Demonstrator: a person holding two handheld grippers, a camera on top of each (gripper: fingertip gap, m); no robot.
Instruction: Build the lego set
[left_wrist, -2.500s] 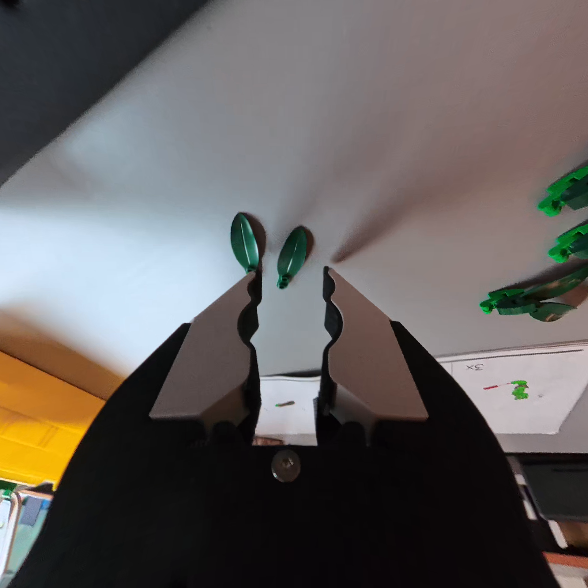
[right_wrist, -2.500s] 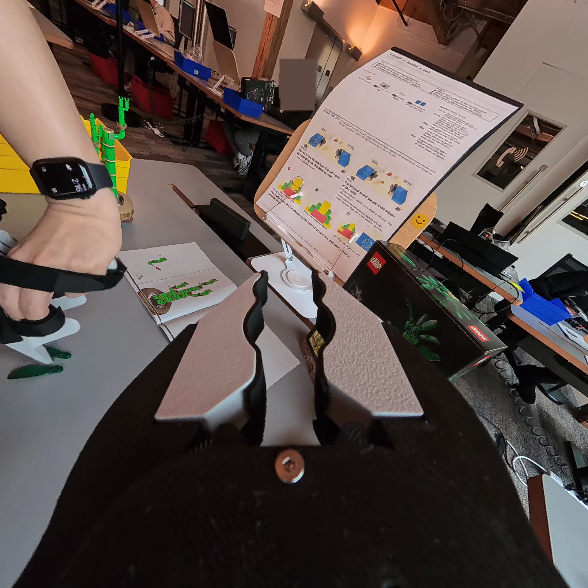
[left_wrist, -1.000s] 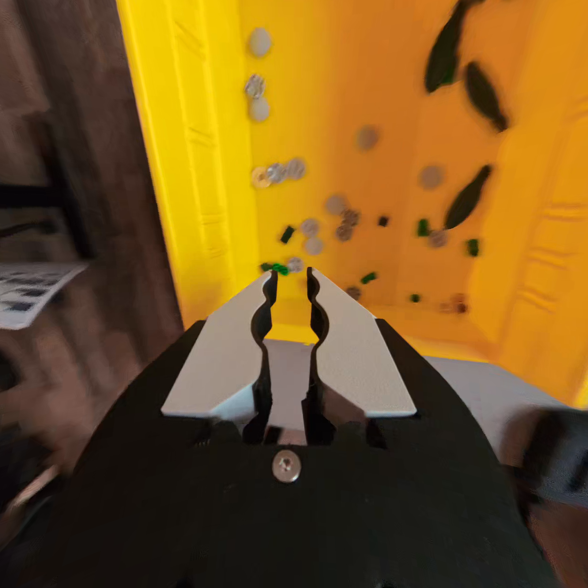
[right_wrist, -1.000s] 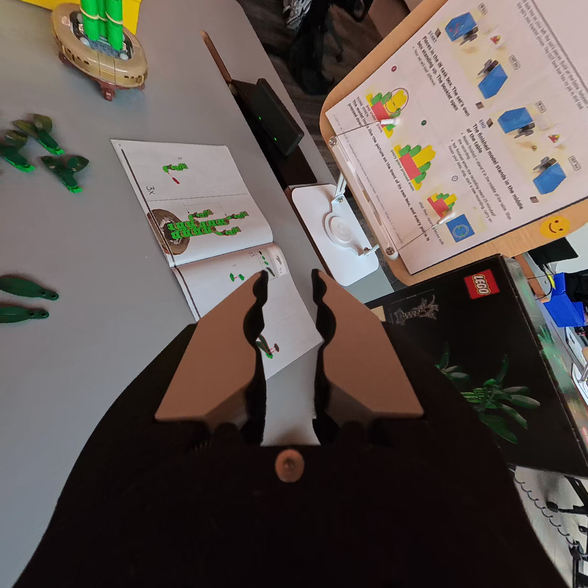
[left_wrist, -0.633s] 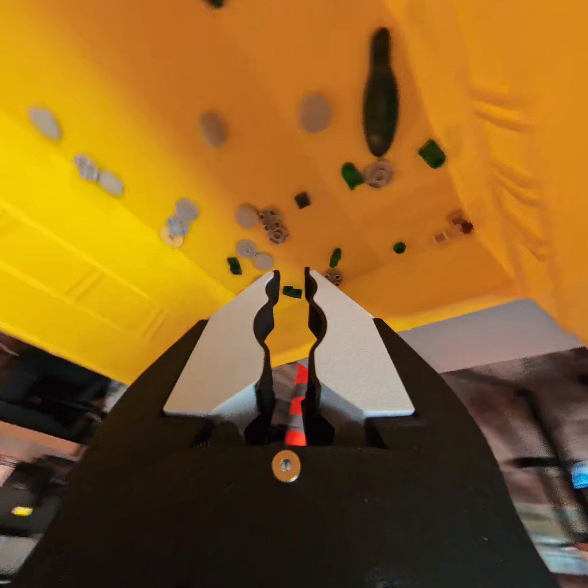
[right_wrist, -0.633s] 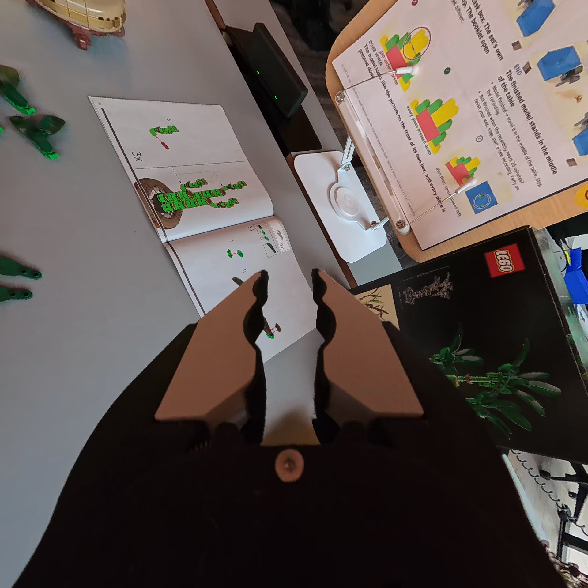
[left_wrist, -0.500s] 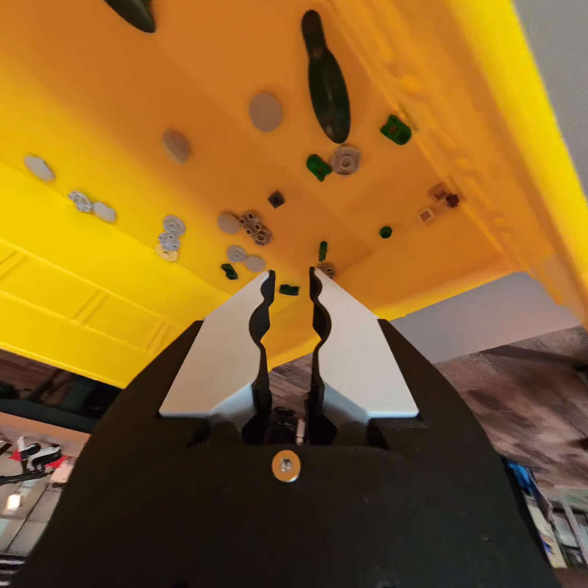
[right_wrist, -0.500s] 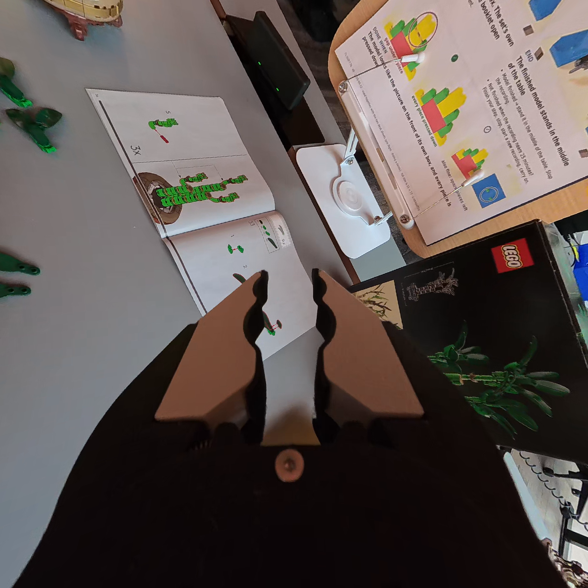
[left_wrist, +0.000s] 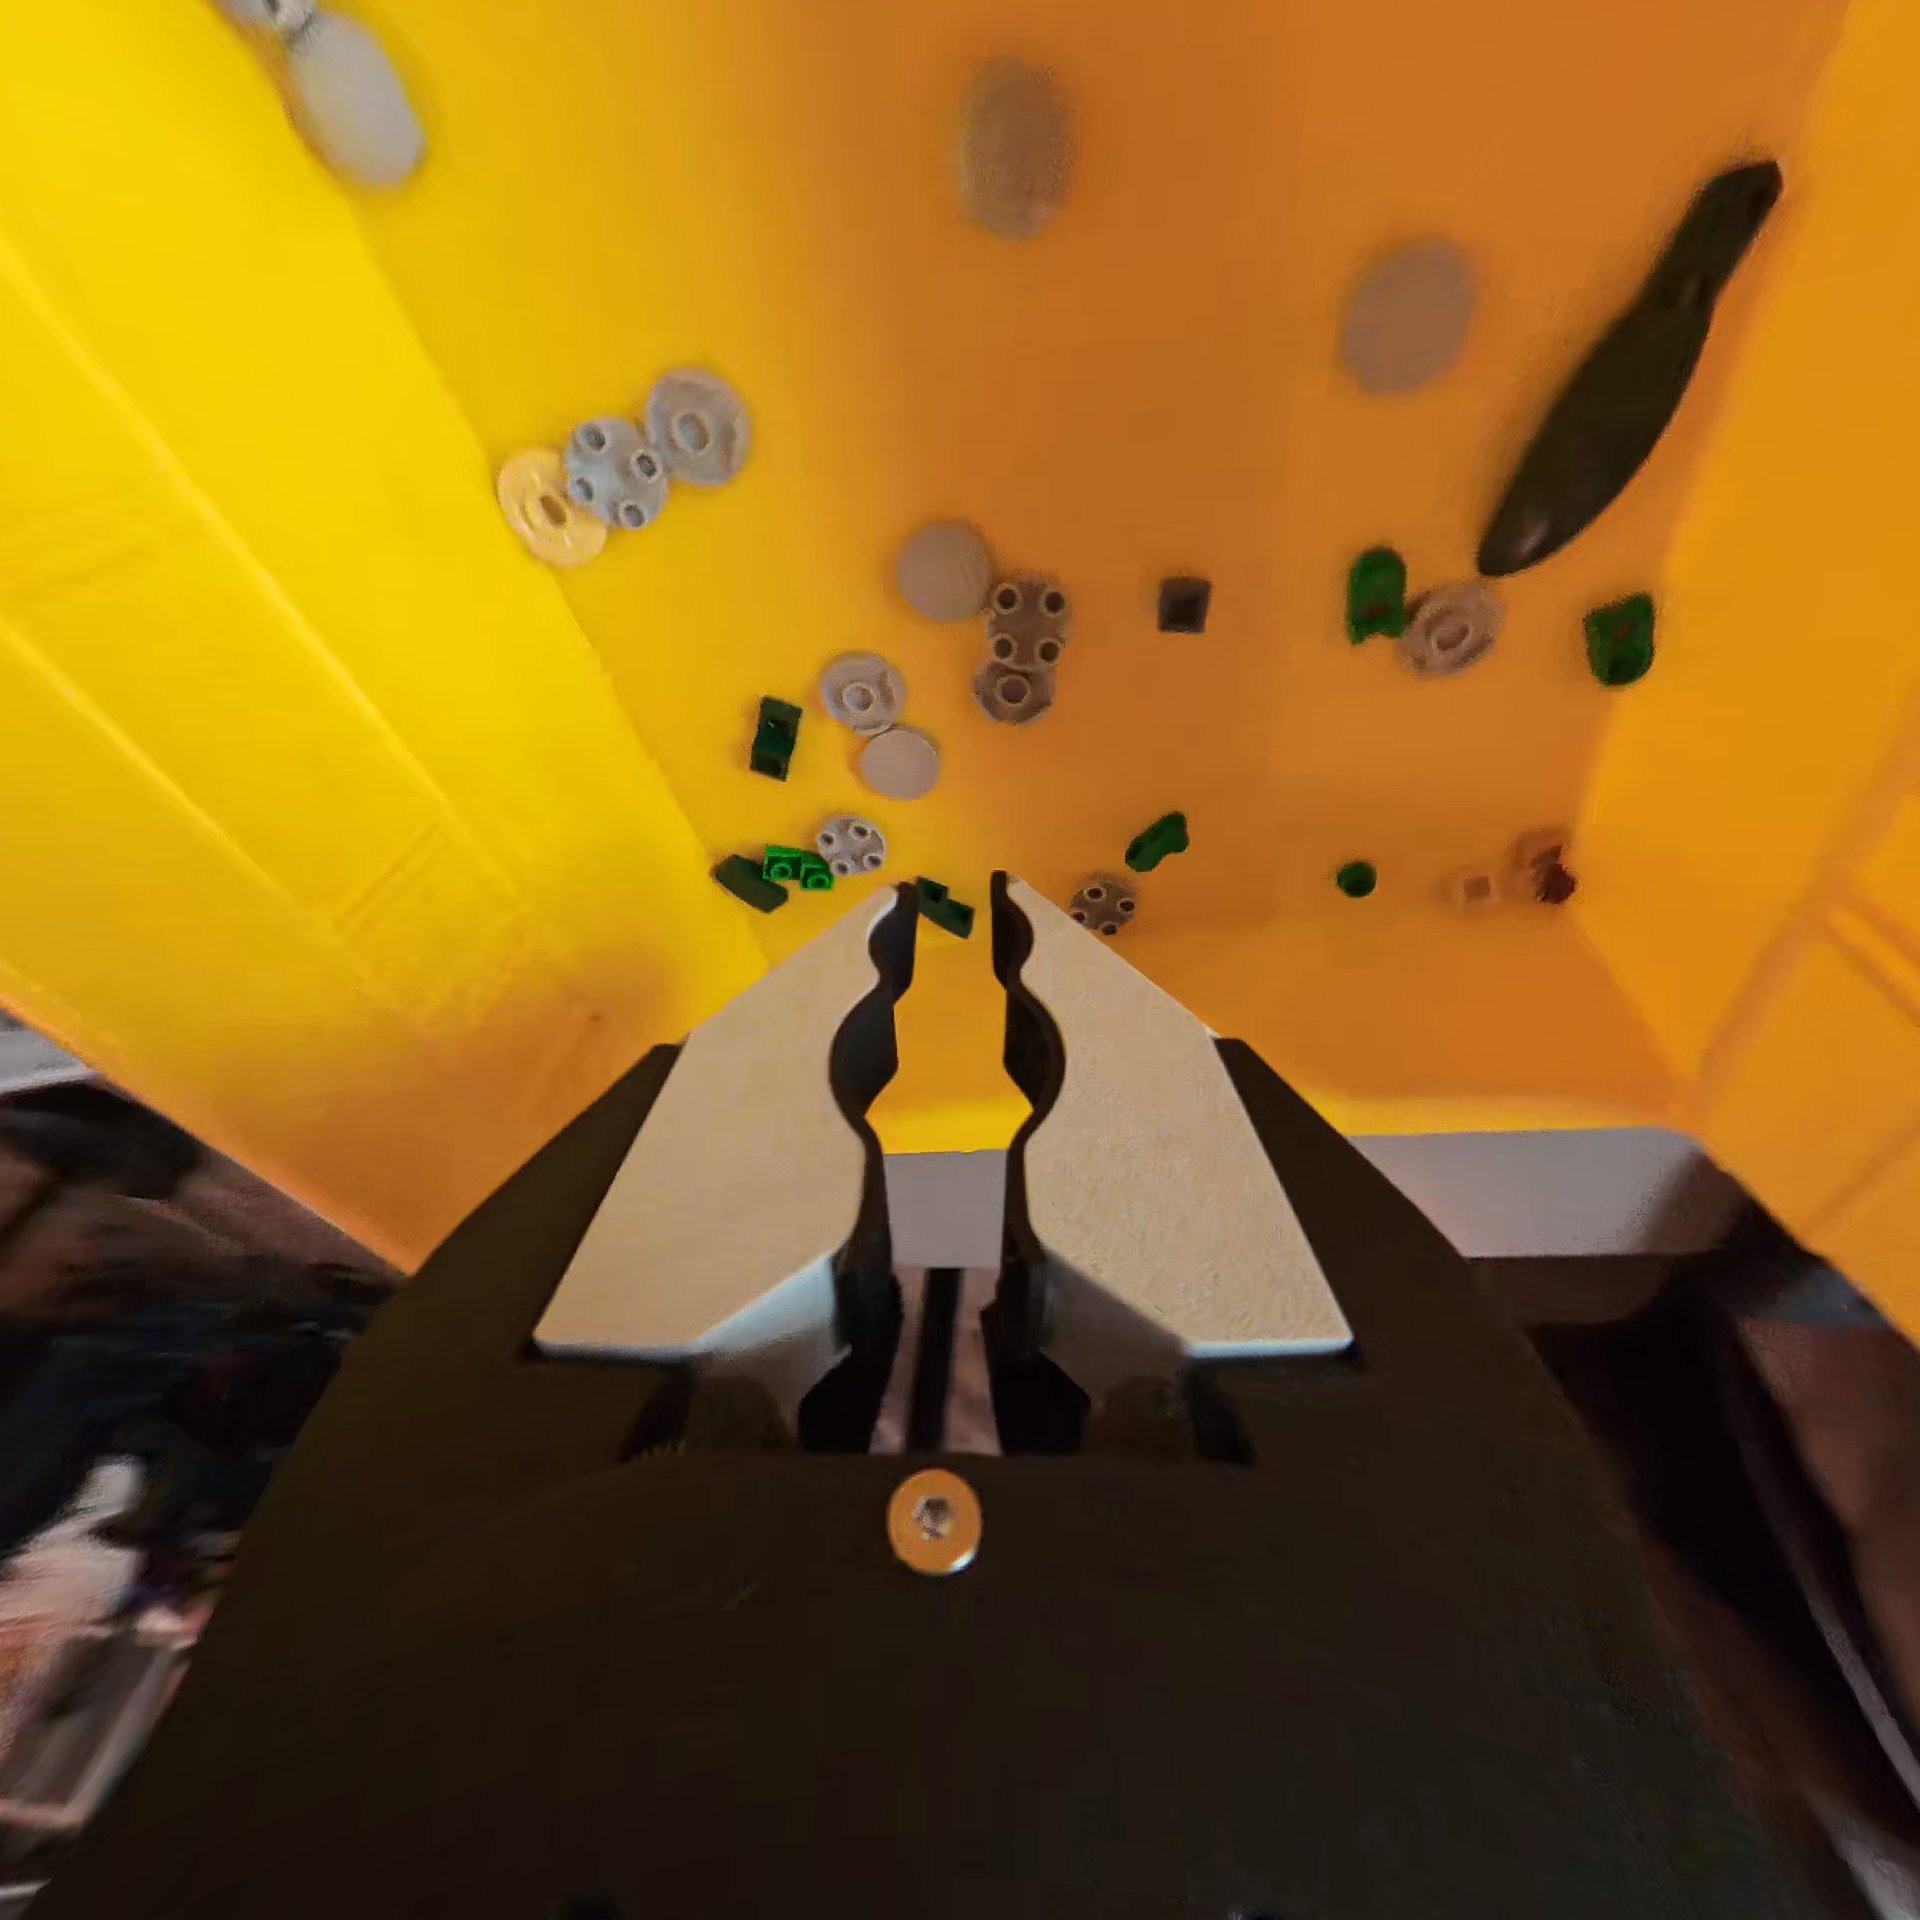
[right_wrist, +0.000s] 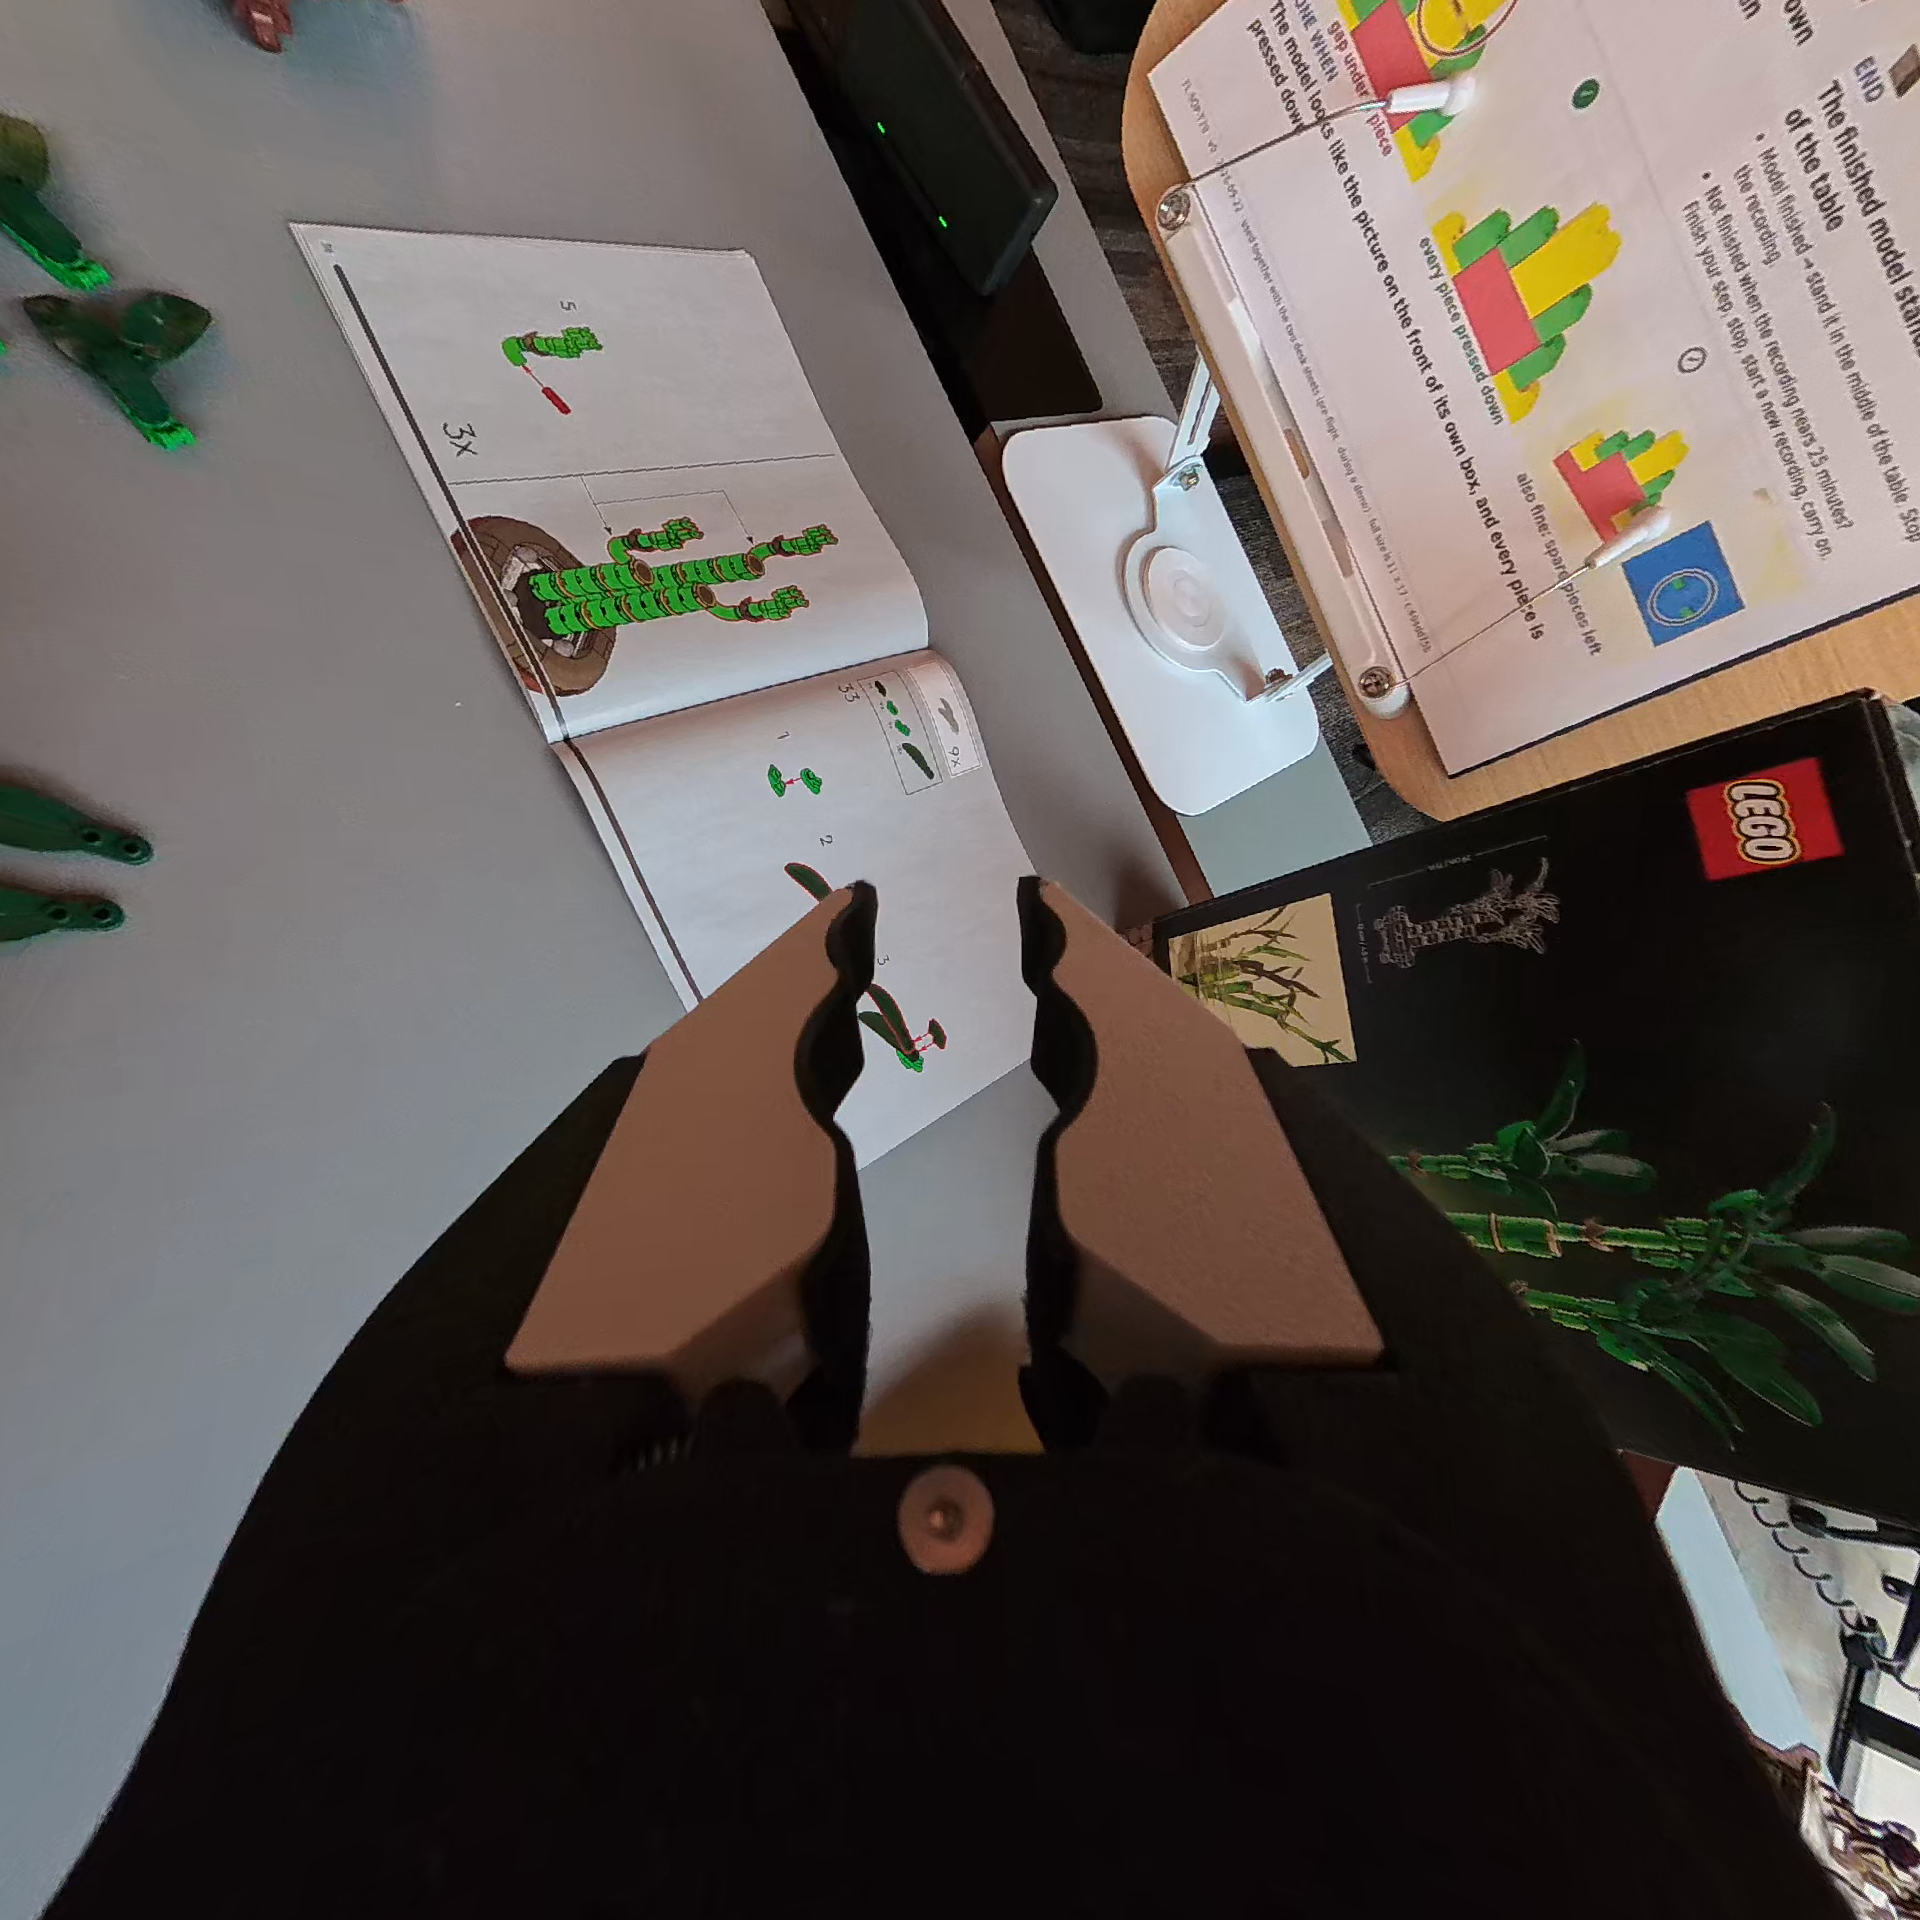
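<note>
My left gripper (left_wrist: 948, 896) hangs over a yellow bin (left_wrist: 312, 727), its jaws a narrow gap apart and empty. A small dark green piece (left_wrist: 945, 906) lies on the bin floor just past the fingertips. More small green pieces (left_wrist: 790, 868), grey round plates (left_wrist: 1023, 634) and a long dark leaf (left_wrist: 1600, 416) are scattered in the bin. My right gripper (right_wrist: 945, 899) is open and empty above the open instruction booklet (right_wrist: 644, 468) on the grey table (right_wrist: 260, 1091). Two dark green leaves (right_wrist: 62, 836) lie at the table's left.
Green leaf assemblies (right_wrist: 125, 358) lie at the far left. The black Lego box (right_wrist: 1610, 1091) is to the right. A tilted board with a printed sheet (right_wrist: 1558, 312) stands on a white base (right_wrist: 1164, 603). A black device (right_wrist: 935, 156) lies behind the booklet. Some 65 centimetres of space lies between my two pairs of fingers. The long dark leaf (left_wrist: 1600, 416) lies some 10 centimetres from my left tips, 55 centimetres from my right tips.
My left gripper left the two leaves on the table, swung to the yellow bin and moved down closer to its floor, jaws narrower. My right gripper tilted down over the booklet and crept nearer.
</note>
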